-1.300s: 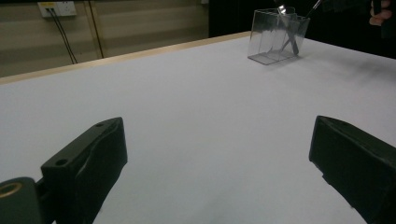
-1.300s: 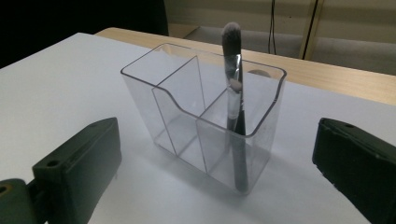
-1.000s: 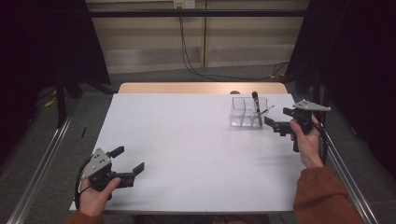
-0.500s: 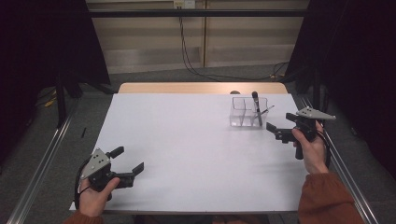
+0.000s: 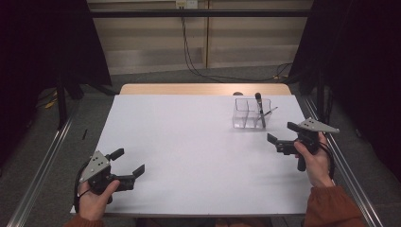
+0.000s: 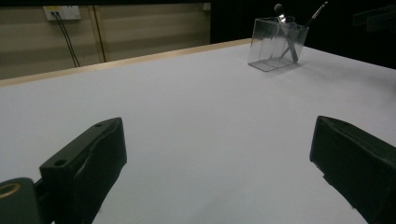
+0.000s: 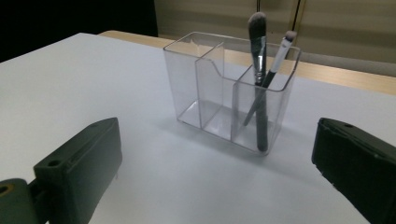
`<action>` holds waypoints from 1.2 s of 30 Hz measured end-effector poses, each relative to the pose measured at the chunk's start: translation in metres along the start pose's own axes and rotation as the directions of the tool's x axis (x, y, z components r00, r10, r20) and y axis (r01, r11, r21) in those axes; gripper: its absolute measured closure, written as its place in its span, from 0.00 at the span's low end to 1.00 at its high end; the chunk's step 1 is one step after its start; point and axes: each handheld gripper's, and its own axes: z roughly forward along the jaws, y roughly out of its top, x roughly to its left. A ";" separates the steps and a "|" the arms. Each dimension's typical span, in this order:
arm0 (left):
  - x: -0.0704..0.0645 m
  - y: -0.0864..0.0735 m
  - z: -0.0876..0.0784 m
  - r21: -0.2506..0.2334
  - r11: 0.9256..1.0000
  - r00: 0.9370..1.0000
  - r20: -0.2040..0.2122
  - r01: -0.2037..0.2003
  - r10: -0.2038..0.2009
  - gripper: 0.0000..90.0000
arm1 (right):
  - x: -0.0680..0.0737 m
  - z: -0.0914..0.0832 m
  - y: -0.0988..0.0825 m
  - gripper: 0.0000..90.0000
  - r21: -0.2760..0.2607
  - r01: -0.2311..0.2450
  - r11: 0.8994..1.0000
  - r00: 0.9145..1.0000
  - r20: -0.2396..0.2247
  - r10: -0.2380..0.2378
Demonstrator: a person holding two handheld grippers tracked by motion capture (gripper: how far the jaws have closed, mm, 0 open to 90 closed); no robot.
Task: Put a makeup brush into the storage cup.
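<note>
**Two brushes seated, right gripper backing off**

Two black jaws of your right gripper [image 5: 283, 137] stand spread apart and grasp nothing. Beyond them sits the clear plastic three-compartment organizer [image 7: 231, 88], with the large dark-handled makeup brush [image 7: 258, 79] and the thin white-tipped brush [image 7: 275, 65] upright in one end compartment. Compared with a second ago, your right gripper has moved back from the organizer toward you, suggesting the placement is complete. Your left gripper [image 5: 125, 165] remains released, resting near the table's front-left corner.
</note>
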 end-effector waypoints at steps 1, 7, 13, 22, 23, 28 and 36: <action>0.000 0.000 -0.001 -0.002 1.000 1.000 0.001 0.002 -0.002 0.04 | 0.002 -0.001 -0.001 0.02 -0.002 0.003 1.000 1.000 -0.003 -0.003; 0.000 0.000 -0.004 -0.008 1.000 1.000 -0.013 0.003 -0.003 0.04 | 0.013 -0.006 -0.010 0.01 -0.008 0.012 1.000 1.000 0.008 -0.012; -0.001 0.000 -0.005 -0.012 1.000 1.000 -0.014 0.011 -0.011 0.04 | 0.018 -0.015 -0.021 0.01 -0.019 0.002 1.000 1.000 0.015 -0.002; -0.004 -0.001 -0.007 -0.013 1.000 1.000 -0.008 0.012 -0.012 0.04 | 0.031 -0.029 -0.037 0.01 -0.020 -0.008 1.000 1.000 0.011 0.009; -0.004 -0.001 -0.007 -0.012 1.000 1.000 -0.009 0.009 -0.009 0.04 | 0.031 -0.030 -0.038 0.01 -0.024 -0.008 1.000 1.000 0.012 0.009; -0.005 -0.001 -0.010 -0.016 1.000 1.000 -0.020 0.021 -0.021 0.04 | 0.037 -0.037 -0.045 0.01 -0.023 -0.013 1.000 1.000 0.019 0.013; -0.007 -0.001 -0.009 -0.013 1.000 0.999 -0.026 0.024 -0.024 0.04 | 0.042 -0.043 -0.054 0.01 -0.021 0.009 1.000 1.000 0.010 -0.009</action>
